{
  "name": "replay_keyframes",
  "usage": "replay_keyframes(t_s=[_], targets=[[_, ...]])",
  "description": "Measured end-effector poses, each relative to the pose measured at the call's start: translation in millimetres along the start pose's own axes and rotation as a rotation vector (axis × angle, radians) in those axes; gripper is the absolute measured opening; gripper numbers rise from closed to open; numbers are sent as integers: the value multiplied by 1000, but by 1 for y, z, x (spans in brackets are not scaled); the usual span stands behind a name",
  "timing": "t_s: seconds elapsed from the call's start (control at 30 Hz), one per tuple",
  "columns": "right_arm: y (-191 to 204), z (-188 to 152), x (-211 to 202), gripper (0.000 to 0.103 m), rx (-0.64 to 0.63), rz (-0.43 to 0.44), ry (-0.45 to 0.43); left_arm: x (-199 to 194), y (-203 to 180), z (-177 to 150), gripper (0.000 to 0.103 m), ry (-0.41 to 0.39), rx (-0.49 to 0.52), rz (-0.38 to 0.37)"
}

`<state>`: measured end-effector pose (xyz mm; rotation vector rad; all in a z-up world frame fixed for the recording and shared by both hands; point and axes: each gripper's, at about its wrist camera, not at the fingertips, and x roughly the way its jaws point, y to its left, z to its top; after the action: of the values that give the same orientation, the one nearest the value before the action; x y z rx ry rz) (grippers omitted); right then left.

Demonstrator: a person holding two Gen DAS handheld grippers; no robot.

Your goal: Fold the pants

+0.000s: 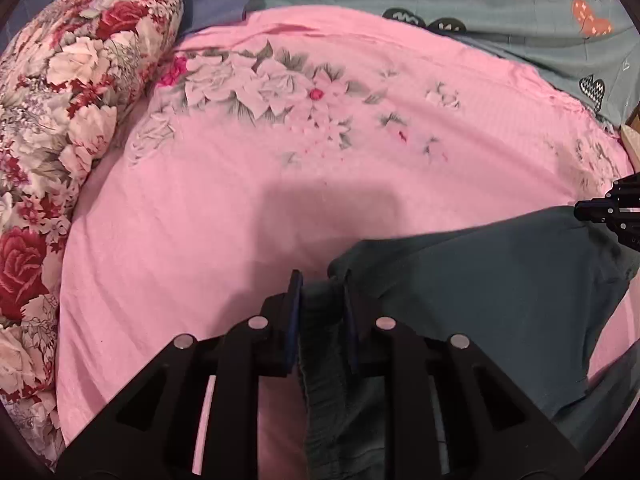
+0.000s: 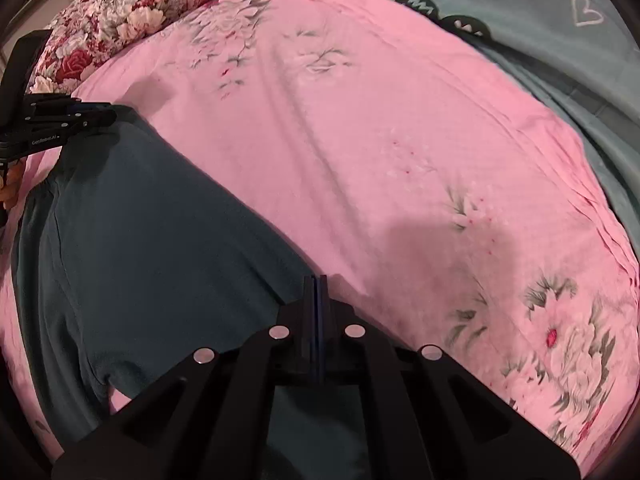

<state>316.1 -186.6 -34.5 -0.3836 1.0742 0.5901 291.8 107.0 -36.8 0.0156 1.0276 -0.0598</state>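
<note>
Dark teal pants (image 1: 500, 280) lie spread on a pink floral bedsheet (image 1: 200, 220). My left gripper (image 1: 321, 280) is shut on their bunched, gathered waistband, which runs down between the blue pads. In the right wrist view the pants (image 2: 140, 240) stretch from the left gripper (image 2: 100, 116) at the far left down to my right gripper (image 2: 316, 282). Its fingers are pressed flat together at the cloth's edge, and fabric shows underneath it. From the left wrist view, the right gripper (image 1: 600, 210) sits at the pants' far right corner.
A red and white floral pillow (image 1: 60, 100) lies along the left of the bed. A grey-green blanket with heart prints (image 1: 520, 8) lies behind the pink sheet. A wooden edge (image 1: 632, 136) shows at the far right. A hand (image 2: 10, 188) holds the left gripper.
</note>
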Motion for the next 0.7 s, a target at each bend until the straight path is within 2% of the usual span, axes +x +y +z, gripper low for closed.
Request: replay_keyframes(t_s=[0.07,0.23,0.4,0.5,0.57,0.7], targets=[[0,0,-22,0,34,19,-65,-15,1,2,18,-42,-12,-18],[23,-18,-88,0,14,24,-203,-64,3,-5,18,-168,-15,-80],[79,-85,-160,0,-78,46,-327,-120,8,-50,19,-272,9,-150],[116,-142,-168,0,-91,98,-318,-141,10,-97,20,-275,28,-194],[138,-177,-151,0,-73,127,-263,-142,9,-132,20,-235,43,-214],[159,-220,-113,0,-18,142,-186,-127,5,-180,22,-139,77,-213]])
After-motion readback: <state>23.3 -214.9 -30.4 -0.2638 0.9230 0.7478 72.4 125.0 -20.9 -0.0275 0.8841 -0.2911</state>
